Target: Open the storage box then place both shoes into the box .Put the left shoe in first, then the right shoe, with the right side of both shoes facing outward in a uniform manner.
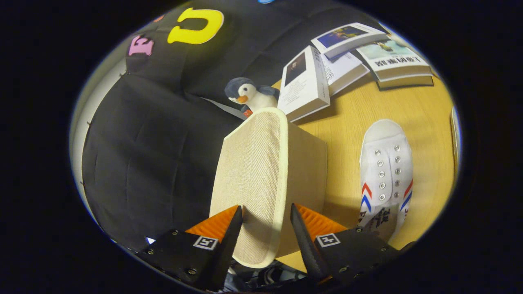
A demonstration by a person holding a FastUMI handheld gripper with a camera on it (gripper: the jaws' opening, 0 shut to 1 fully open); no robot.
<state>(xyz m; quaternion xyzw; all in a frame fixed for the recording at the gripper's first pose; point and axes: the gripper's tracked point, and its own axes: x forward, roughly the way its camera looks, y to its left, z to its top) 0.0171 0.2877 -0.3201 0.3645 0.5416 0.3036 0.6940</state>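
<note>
The storage box (304,171), a beige fabric cube, stands on the wooden worktop (425,118) with its woven lid (251,179) swung up. The lid's edge sits between the fingers of the tongs (265,212), which seem closed on it, though contact is hard to confirm. A white shoe (386,171) lies just beside the box. Beyond it rest a plush penguin (251,94) and several books (347,61).

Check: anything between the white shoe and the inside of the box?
Yes. The beige woven fabric lid, raised on edge between the hand-held gripper fingers, stands between the white canvas shoe on the wooden table and the box opening.
</note>
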